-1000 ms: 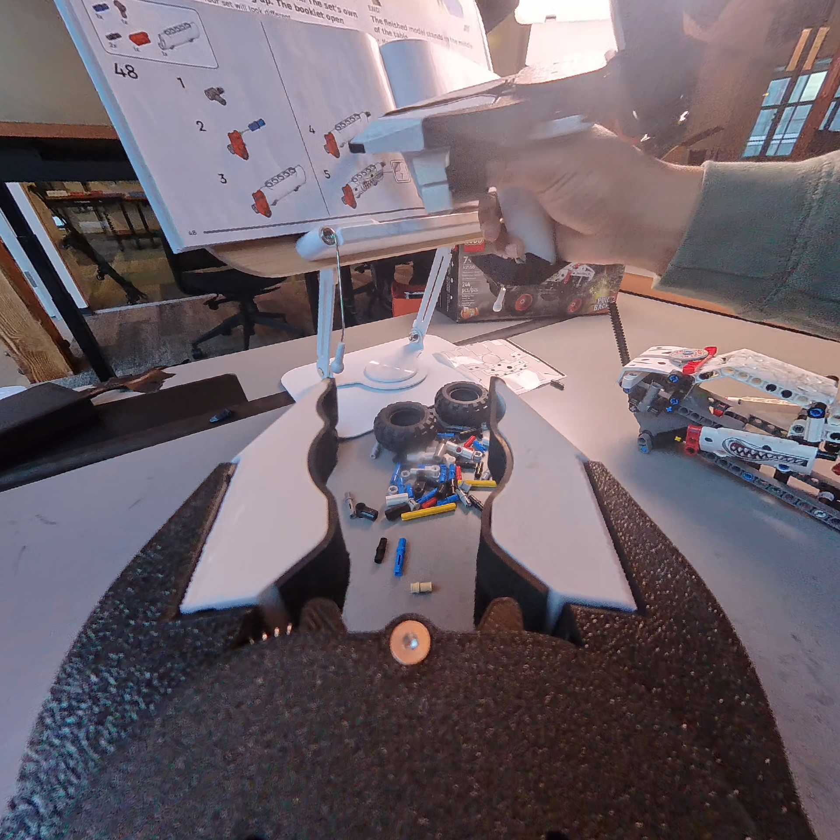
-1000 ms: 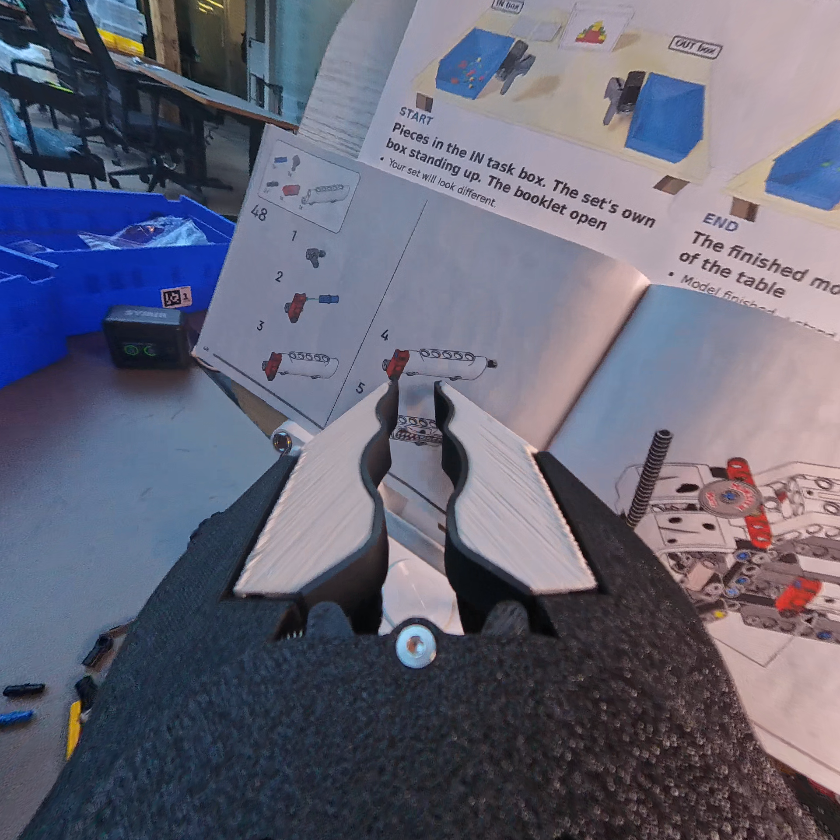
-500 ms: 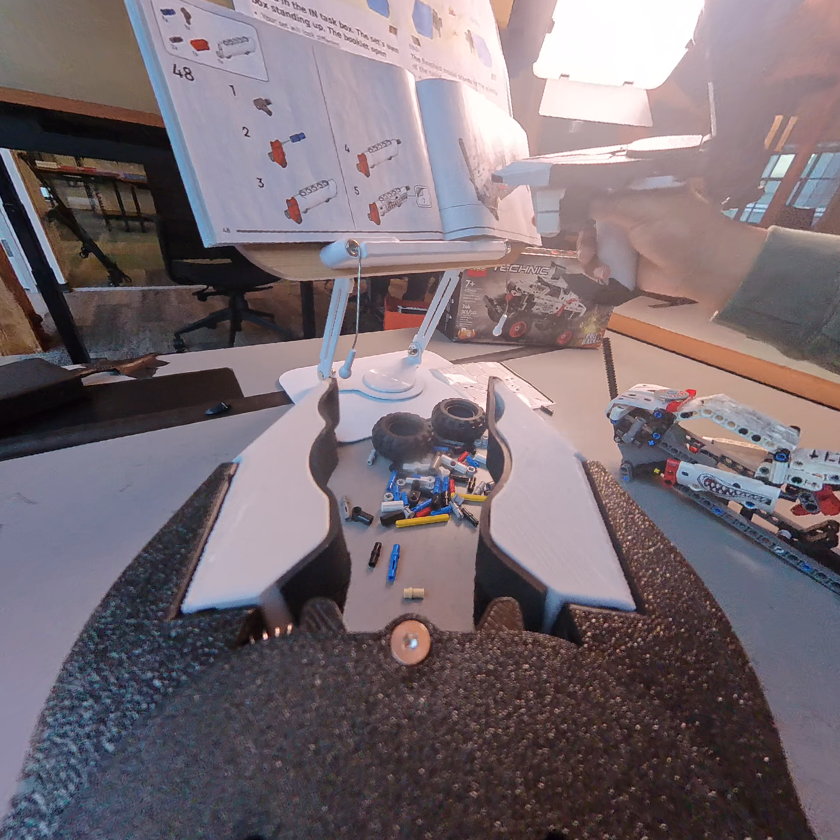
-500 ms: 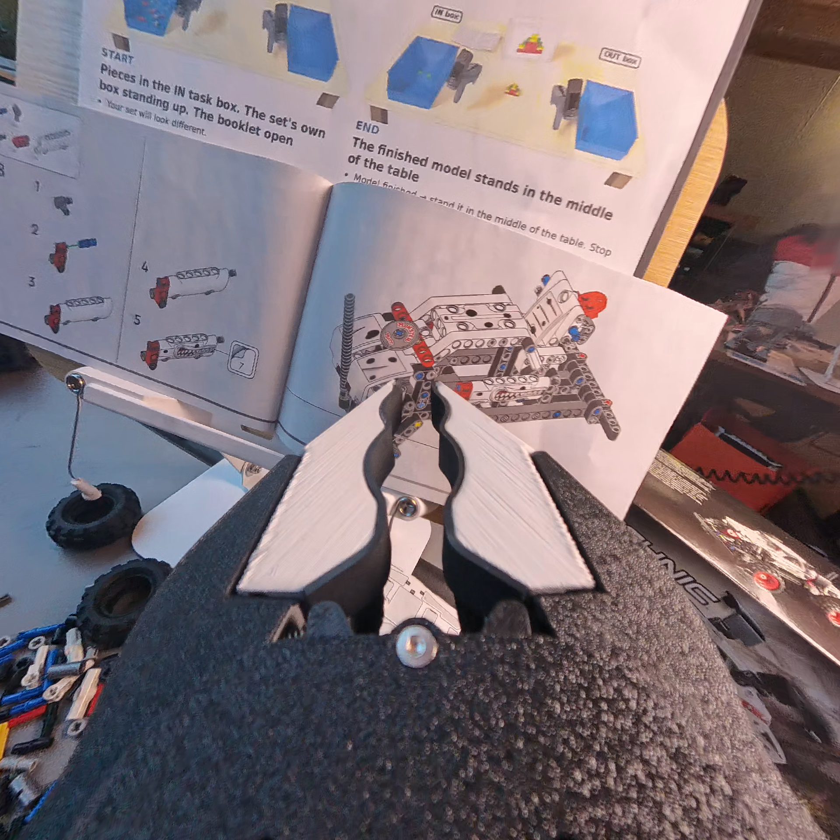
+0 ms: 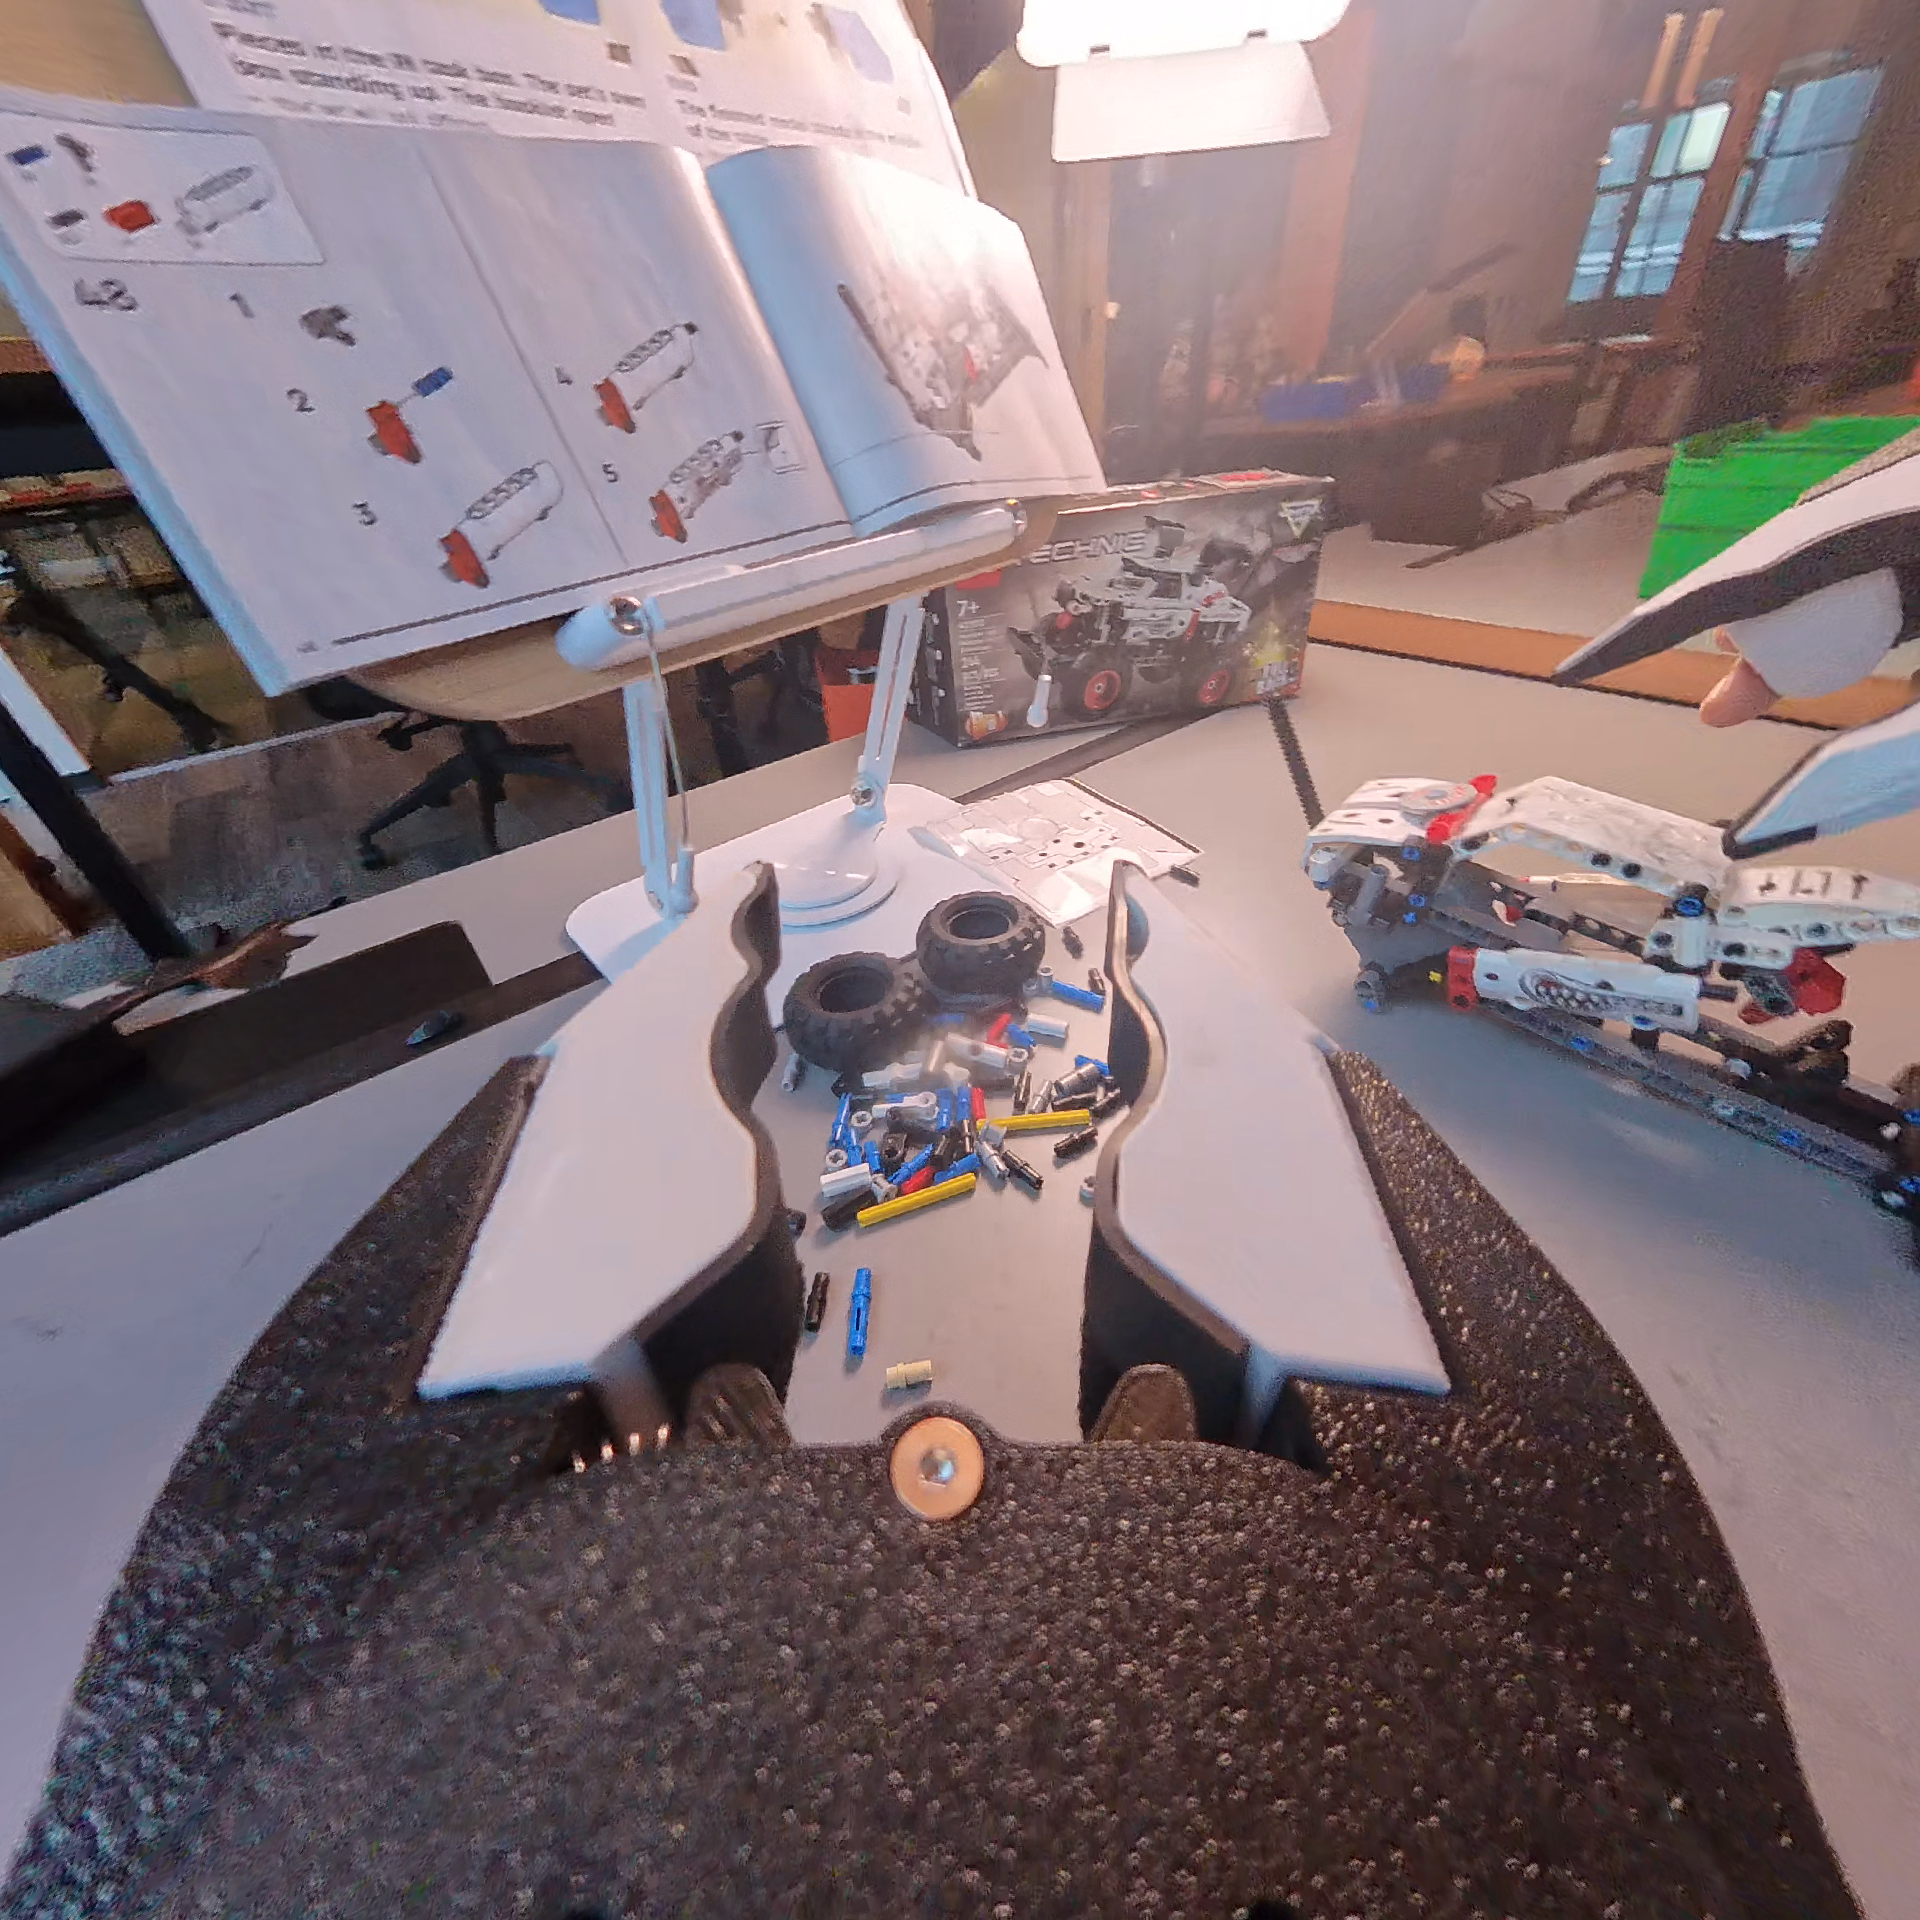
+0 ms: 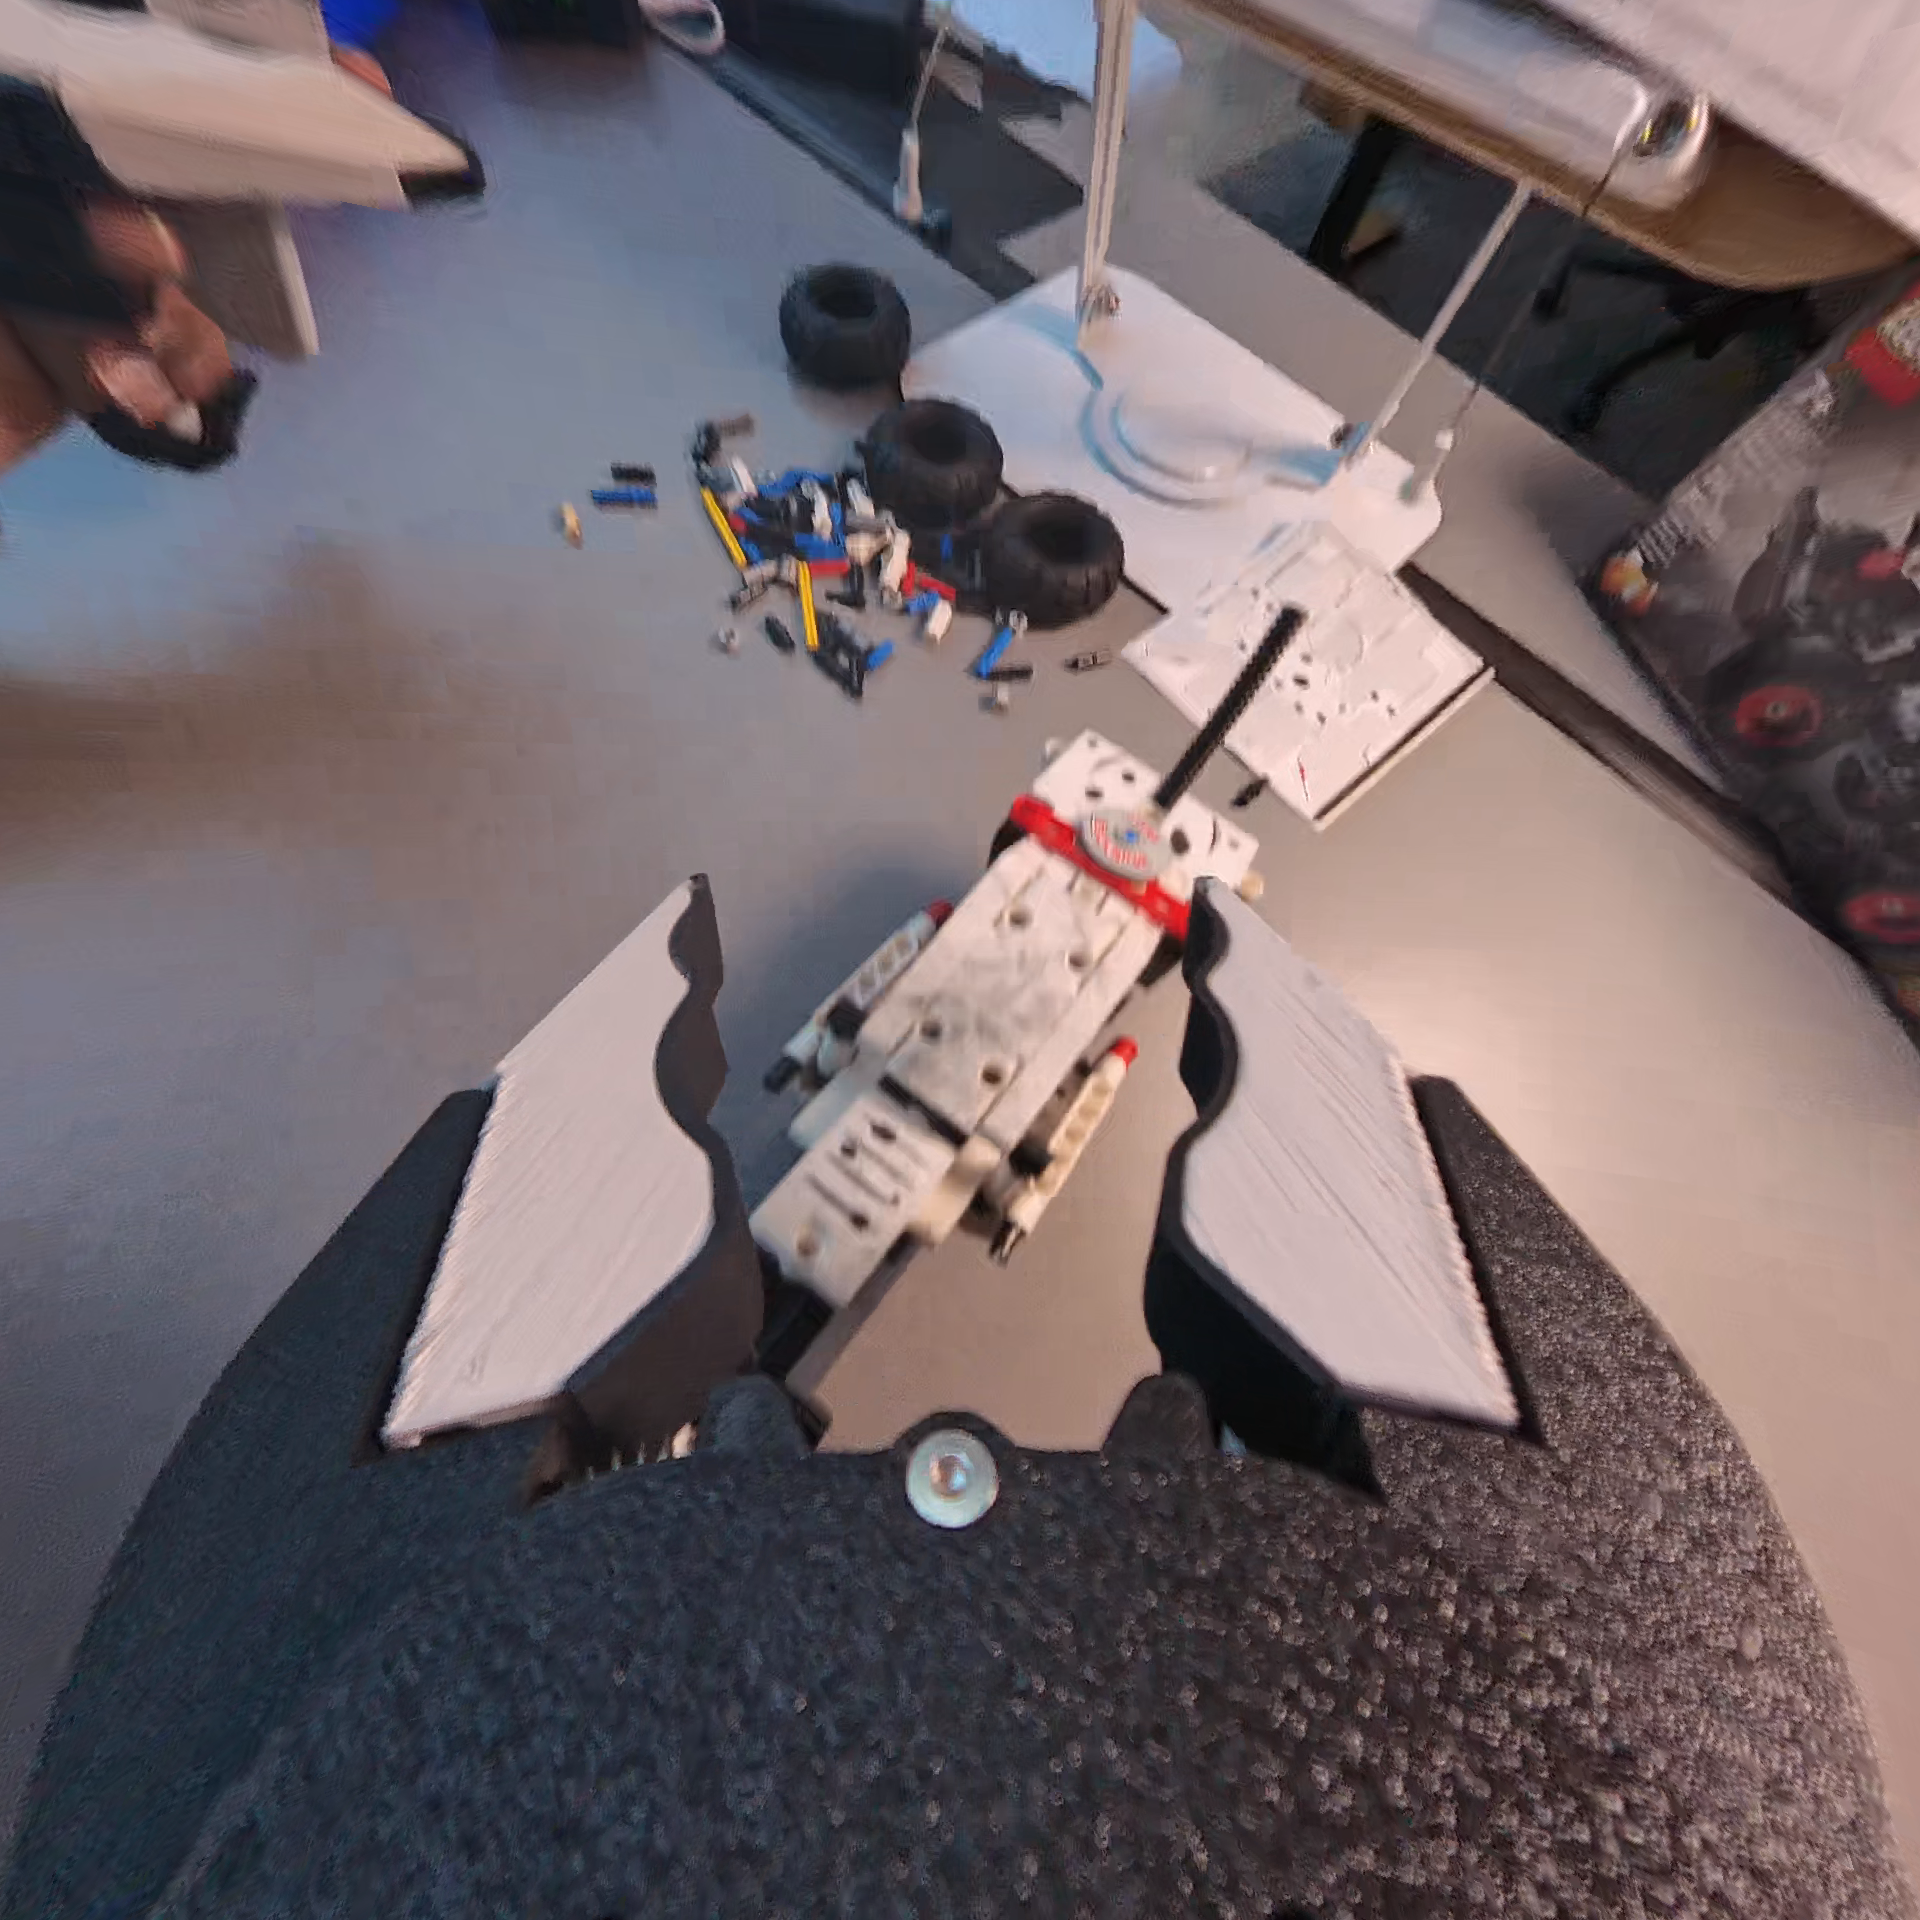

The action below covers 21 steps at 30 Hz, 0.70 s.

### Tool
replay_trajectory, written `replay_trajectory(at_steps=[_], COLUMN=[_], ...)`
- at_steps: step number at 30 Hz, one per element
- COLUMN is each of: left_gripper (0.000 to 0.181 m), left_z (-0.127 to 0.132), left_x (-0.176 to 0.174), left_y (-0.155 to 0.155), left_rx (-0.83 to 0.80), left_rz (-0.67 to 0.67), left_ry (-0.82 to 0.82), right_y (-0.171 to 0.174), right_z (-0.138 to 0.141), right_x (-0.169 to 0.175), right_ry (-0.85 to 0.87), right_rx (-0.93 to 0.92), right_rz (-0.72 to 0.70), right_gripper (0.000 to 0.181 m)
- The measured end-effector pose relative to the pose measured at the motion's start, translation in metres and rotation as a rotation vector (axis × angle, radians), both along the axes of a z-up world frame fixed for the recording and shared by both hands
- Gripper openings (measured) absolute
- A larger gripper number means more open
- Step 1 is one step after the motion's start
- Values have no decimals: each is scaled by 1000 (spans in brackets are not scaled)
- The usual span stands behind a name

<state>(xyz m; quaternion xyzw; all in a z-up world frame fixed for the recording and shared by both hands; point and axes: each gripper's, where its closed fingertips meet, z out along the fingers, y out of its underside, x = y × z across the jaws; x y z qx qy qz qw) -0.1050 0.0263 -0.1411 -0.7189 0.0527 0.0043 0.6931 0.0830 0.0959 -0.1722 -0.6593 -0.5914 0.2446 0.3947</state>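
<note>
Both grippers agape: right gripper (image 6: 951, 904) over model (image 6: 997, 1039) (untouched).

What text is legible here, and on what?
I won't transcribe writing; these bear it.
Open instruction booklet: step and page numbers, legible.
Printed sheet behind it: bold lines, blurred.
Dark toy box: brand and age mark, legible; small print not.
Sticker sheet: too small.
Round sticker on white model: blurred.

- Left gripper (image 5: 940, 1023) — fingers (image 5: 665, 1122) spread wide, nothing between them, angled down and forward.
- Right gripper (image 6: 951, 1039) — fingers (image 6: 1320, 1164) wide apart, tilted downward, gripping nothing.
</note>
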Motion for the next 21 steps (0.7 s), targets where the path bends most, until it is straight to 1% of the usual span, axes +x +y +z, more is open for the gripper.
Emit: replay_trajectory(at_steps=[1, 3, 5, 6, 7, 11, 14, 16, 18, 21], left_gripper=[63, 62, 61, 61, 61, 60, 60, 60, 60, 60], left_z=[-2, -11, -23, -27, -29, -39, -46, -50, -51, -49], left_x=[3, 3, 4, 7, 10, 23, 35, 41, 47, 55], left_y=[0, 1, 2, 2, 2, -3, -1, -1, -2, -3], left_rx=[-20, -49, -73, -82, -90, -122, -147, -163, -166, -163], left_rz=[-25, -33, -43, -54, -66, -99, -142, -167, -191, -228], left_ry=[31, 93, 68, 39, 18, 33, 45, 60, 60, 48], right_y=[-2, -8, -7, -8, -9, -17, -34, -46, -51, -54], right_z=[-10, -34, -53, -57, -60, -62, -62, -63, -67, -68], right_x=[12, 28, 33, 32, 29, 14, 3, -3, 0, 8], right_ry=[-25, -79, -114, -112, -104, -101, -128, -149, -197, -241], right_rx=[15, -18, -57, -74, -82, -79, -60, -13, 55, 97], right_rz=[-32, -67, -96, -107, -121, -150, -122, -94, -70, -40], right_gripper=[89, 89, 89, 82, 77, 75, 76, 83, 87, 80])
